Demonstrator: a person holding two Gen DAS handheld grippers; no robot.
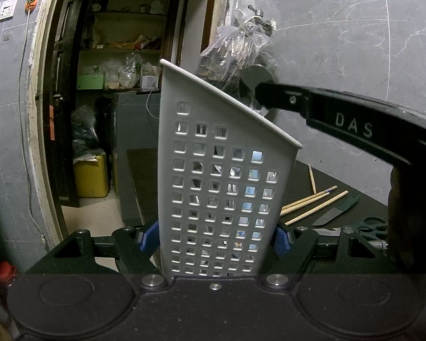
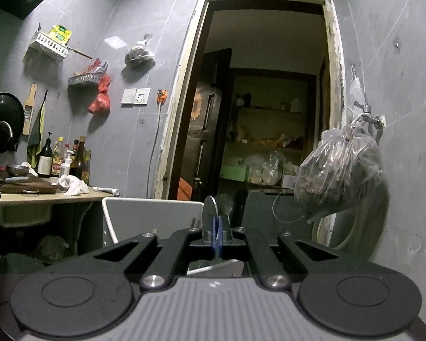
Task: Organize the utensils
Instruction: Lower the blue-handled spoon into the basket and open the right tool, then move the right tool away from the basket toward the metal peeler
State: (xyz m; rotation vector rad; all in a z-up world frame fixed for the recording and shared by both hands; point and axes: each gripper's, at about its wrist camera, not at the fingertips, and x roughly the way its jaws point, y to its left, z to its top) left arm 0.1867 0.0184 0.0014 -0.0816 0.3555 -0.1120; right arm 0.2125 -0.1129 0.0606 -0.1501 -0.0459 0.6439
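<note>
The left gripper point(image 1: 217, 238) clamps the white holder point(image 1: 221, 170); the right gripper point(image 2: 216, 236), closed on a spoon point(image 2: 210, 213), should lower it straight inside.

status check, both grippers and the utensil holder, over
Left gripper shut on white utensil holder, upright. Right gripper shut on metal utensil, poised over holder's rim. Chopsticks, knife on table, nothing blocking.

Utensil holder point(image 1: 221, 187) clamped upright between left gripper point(image 1: 217, 238) fingers, on table point(image 1: 363, 199). To its right on table: chopsticks point(image 1: 312, 203), then knife point(image 1: 336, 211), scissors point(image 1: 373, 226). Right gripper point(image 1: 258, 93) above holder rim, pinching a flat utensil point(image 1: 255, 76).
</note>
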